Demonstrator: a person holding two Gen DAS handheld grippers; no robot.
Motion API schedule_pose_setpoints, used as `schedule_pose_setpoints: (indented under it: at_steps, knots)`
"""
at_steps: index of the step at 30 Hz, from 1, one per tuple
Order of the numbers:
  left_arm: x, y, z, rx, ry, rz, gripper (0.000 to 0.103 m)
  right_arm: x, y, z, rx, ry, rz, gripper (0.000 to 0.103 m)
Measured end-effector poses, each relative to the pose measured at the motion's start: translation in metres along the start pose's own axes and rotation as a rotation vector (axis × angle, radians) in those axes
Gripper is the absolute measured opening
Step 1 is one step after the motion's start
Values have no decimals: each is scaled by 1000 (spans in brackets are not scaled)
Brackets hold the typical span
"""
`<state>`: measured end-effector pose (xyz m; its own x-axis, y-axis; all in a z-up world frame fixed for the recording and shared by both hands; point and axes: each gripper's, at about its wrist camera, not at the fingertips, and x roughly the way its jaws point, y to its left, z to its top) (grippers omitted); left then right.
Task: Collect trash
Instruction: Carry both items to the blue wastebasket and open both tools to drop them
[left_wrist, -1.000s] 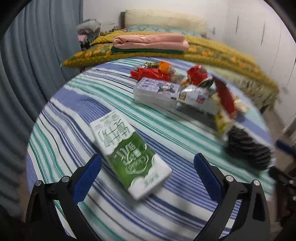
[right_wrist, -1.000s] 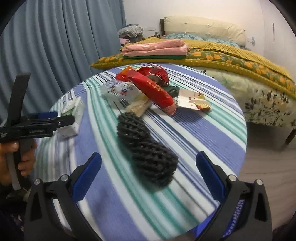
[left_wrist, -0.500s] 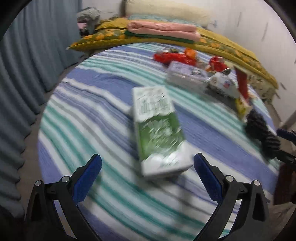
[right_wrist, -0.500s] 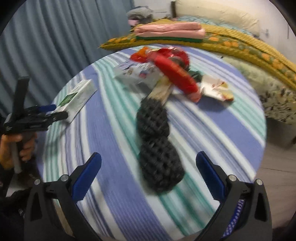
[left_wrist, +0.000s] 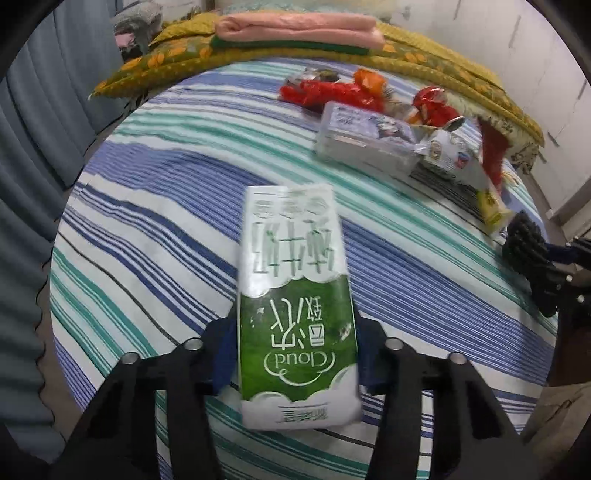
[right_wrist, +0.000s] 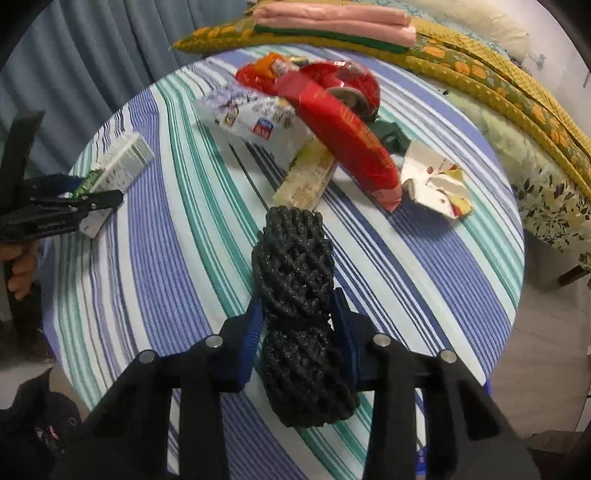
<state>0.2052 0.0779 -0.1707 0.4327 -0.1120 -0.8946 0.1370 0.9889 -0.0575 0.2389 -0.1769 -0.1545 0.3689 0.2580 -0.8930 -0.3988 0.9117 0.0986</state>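
Note:
My left gripper (left_wrist: 293, 362) is shut on a green-and-white milk carton (left_wrist: 293, 295) that lies on the round striped table (left_wrist: 155, 206). The carton also shows in the right wrist view (right_wrist: 122, 162), with the left gripper (right_wrist: 74, 201) around it. My right gripper (right_wrist: 297, 347) is shut on a black foam net (right_wrist: 299, 314) near the table's front edge. The net also shows at the right of the left wrist view (left_wrist: 528, 251).
A pile of trash sits at the table's far side: a red wrapper (right_wrist: 343, 140), a white snack bag (right_wrist: 255, 114), a clear plastic box (left_wrist: 362, 136), a small torn carton (right_wrist: 437, 184). A bed with folded blankets (right_wrist: 332, 18) stands behind. Curtains (left_wrist: 33, 110) hang at the left.
Both grippers moved forward and closed: the left around the milk carton, the right around the black foam net. Both were open before.

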Motion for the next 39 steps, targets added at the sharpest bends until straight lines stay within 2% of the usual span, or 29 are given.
schedule_pose_setpoints:
  at_steps: [6, 10, 13, 19, 24, 28, 31, 35, 39]
  knots:
    - [-18, -23, -7, 29, -63, -79, 48, -39, -12, -14, 91, -126, 54, 35]
    - [-32, -61, -8, 61, -96, -161, 48, -66, -44, -33, 191, -207, 29, 35]
    - [-40, -110, -5, 123, -112, -244, 48, -79, -78, -51, 282, -237, -25, 35]
    - [-41, -218, 1, 269, -100, -397, 48, -88, -181, -127, 553, -222, -172, 35]
    - [-29, -317, -2, 388, -59, -492, 48, -74, -236, -182, 714, -176, -199, 35]
    - [0, -374, -8, 433, -22, -513, 49, -57, -260, -209, 774, -159, -203, 35]
    - [32, -411, -10, 445, 3, -499, 49, -50, -268, -224, 801, -168, -188, 35]
    - [68, -436, -15, 442, 41, -488, 49, -38, -287, -244, 857, -166, -164, 35]
    - [101, -460, -19, 453, 75, -472, 49, -30, -297, -250, 873, -158, -148, 36]
